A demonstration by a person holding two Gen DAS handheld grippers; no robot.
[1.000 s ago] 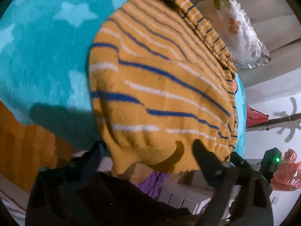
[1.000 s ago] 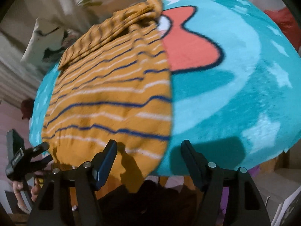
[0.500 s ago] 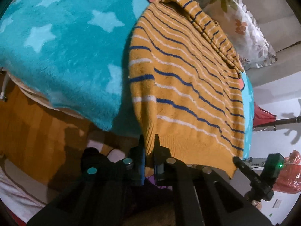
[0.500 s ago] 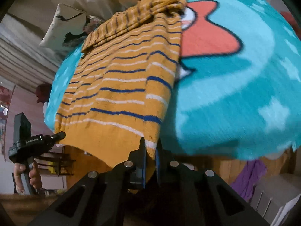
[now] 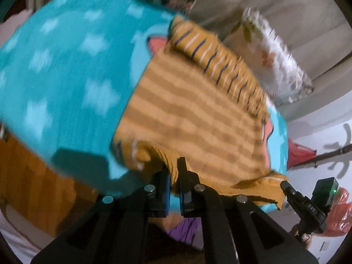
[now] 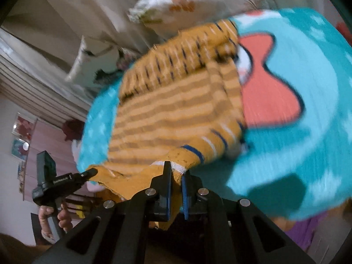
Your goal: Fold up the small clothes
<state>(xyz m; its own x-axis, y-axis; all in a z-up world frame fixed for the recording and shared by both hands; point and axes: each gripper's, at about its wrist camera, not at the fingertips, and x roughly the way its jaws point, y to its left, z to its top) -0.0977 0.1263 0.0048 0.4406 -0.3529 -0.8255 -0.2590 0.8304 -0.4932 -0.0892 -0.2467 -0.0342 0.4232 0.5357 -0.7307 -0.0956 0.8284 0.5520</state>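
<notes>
On the teal star blanket (image 5: 55,70) | striped sweater (image 5: 193,118) runs from both grippers toward 12 o'clock | left gripper (image 5: 173,182), right gripper (image 6: 176,182) each pinched tight on one hem corner, equally near.

The left gripper (image 5: 173,171) is being held angled downward, its jaws being kept clamped on a hem corner of the striped sweater (image 5: 198,118). The right gripper (image 6: 176,176) is likewise being pointed downward, its jaws being pressed shut on the opposite hem corner. In the right wrist view, the left gripper's handle is being gripped by a hand (image 6: 54,217), fingers being wrapped around it.
</notes>
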